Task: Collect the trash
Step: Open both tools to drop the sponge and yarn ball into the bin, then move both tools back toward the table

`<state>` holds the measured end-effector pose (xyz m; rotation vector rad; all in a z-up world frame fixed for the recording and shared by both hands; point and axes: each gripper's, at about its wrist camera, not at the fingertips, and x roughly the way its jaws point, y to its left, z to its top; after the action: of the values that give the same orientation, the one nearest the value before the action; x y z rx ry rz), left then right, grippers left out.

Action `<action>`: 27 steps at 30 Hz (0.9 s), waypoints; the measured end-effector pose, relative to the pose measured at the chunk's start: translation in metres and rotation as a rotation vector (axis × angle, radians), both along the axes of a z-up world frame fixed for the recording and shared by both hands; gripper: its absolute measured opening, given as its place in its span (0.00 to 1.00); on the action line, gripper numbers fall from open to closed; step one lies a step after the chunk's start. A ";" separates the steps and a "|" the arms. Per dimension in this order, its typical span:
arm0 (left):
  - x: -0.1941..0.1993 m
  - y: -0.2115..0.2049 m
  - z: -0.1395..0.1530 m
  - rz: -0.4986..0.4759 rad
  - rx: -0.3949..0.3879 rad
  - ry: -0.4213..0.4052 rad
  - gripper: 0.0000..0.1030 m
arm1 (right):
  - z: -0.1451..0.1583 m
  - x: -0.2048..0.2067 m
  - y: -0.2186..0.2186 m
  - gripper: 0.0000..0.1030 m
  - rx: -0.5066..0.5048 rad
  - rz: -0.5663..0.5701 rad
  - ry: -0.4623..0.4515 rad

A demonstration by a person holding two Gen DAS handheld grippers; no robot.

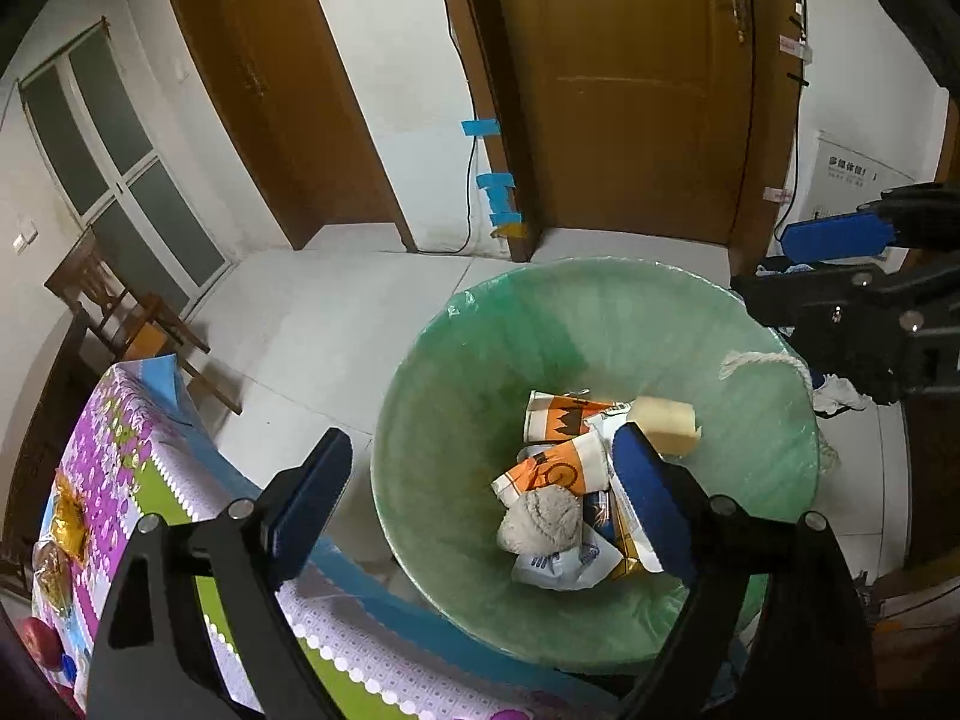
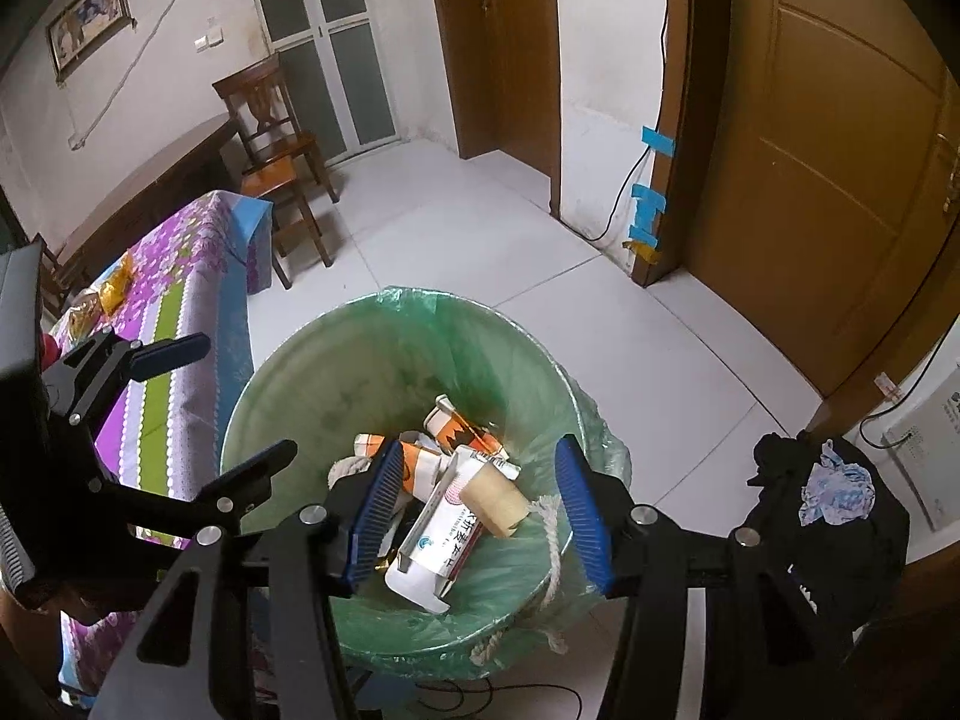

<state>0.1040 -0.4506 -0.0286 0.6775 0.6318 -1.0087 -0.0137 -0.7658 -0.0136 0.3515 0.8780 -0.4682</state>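
Note:
A bin with a green liner (image 1: 480, 360) (image 2: 336, 384) stands on the floor beside the table. Inside lie orange-and-white paper cups (image 1: 564, 468) (image 2: 462, 426), a grey crumpled wad (image 1: 540, 519), a white printed box (image 2: 438, 534) and a beige spongy piece (image 1: 666, 423) (image 2: 495, 498). My left gripper (image 1: 480, 498) (image 2: 249, 396) hangs open above the bin, nothing between its blue pads. My right gripper (image 2: 480, 516) (image 1: 768, 267) is also over the bin and open; the box and beige piece lie below its fingers, apart from the pads.
A table with a purple flowered cloth (image 1: 120, 450) (image 2: 180, 276) carries snack packets (image 1: 69, 522) (image 2: 114, 285) and a red fruit (image 1: 39, 642). A wooden chair (image 2: 276, 144) stands behind it. A black bag holding blue crumpled stuff (image 2: 834, 492) sits right of the bin. A rope handle (image 2: 552, 516) hangs over the bin's rim.

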 end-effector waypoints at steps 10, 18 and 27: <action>-0.001 0.017 0.009 0.033 -0.038 0.000 0.83 | 0.007 -0.011 0.009 0.56 -0.087 -0.074 -0.078; 0.008 0.053 0.005 0.138 -0.066 -0.038 0.86 | 0.016 -0.016 0.040 0.59 -0.187 -0.112 -0.218; 0.044 0.133 0.009 0.363 -0.133 -0.092 0.88 | 0.037 0.004 0.116 0.75 -0.357 -0.050 -0.403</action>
<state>0.1478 -0.3177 -0.0194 0.4681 0.5769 -0.6721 -0.0097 -0.6496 0.0233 0.1305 0.3843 -0.5652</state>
